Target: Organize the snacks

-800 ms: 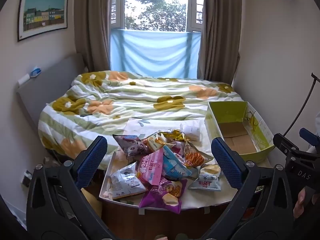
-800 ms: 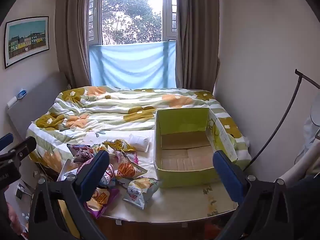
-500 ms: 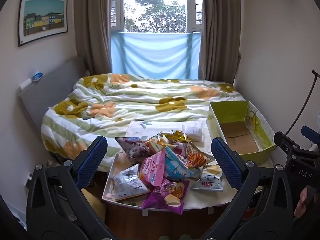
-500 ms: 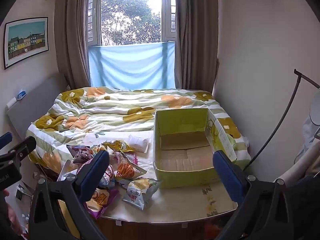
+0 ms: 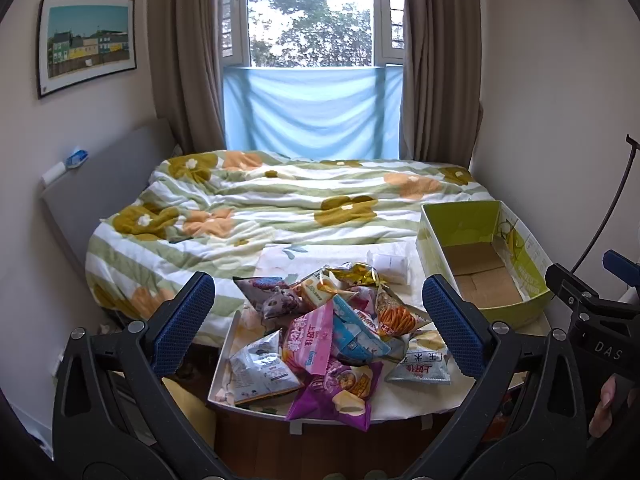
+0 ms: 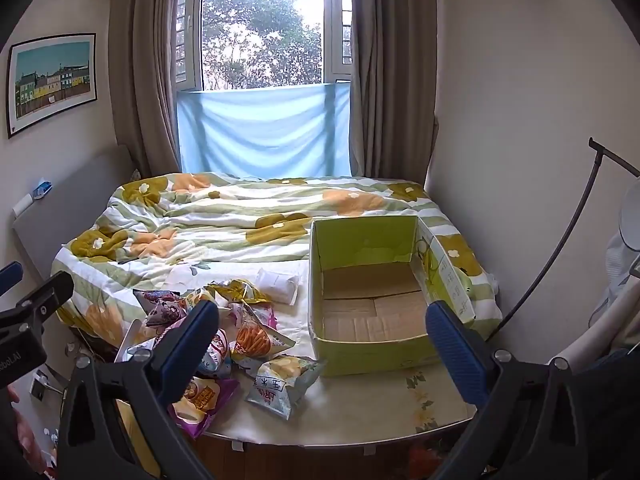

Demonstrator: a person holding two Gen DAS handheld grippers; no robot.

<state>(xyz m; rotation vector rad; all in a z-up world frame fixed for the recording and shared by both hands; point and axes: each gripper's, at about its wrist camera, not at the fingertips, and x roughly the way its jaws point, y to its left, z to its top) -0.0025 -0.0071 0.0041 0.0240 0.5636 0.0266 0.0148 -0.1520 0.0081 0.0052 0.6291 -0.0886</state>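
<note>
A heap of snack bags [image 5: 328, 332] lies on the left part of a round-edged table [image 6: 360, 412] covered in a pale floral cloth, set against the foot of a bed. In the pile, a pink bag [image 5: 310, 338] with white Chinese characters lies in the middle, a purple bag [image 5: 340, 392] hangs over the near table edge, and a grey-white bag [image 5: 260, 372] lies on the left. A bag showing orange sticks [image 6: 254, 338] is on the pile's right side, and a crumpled gold wrapper [image 5: 354, 274] at its far side. Apart from the heap, nearer the box, lies a pale blue-white bag [image 6: 280, 384] with large dark Chinese characters. A small white packet [image 6: 278, 282] rests behind the pile.

Right of the snacks stands an open yellow-green cardboard box [image 6: 360, 248], its brown floor bare; small print on its right wall is too fine to read.

The left gripper [image 5: 320, 320] hovers over the heap, jaws spread wide with nothing between them. The right gripper [image 6: 322, 334] hangs in front of the box, jaws likewise fully apart and holding nothing. Seen from the left view, the right gripper's body reads "DAS".

Behind lies a bed [image 5: 280, 204] with a green-striped floral duvet, a blue cloth [image 5: 312, 112] across the lower window, brown curtains, and a framed picture [image 5: 86, 44] of coloured houses.
</note>
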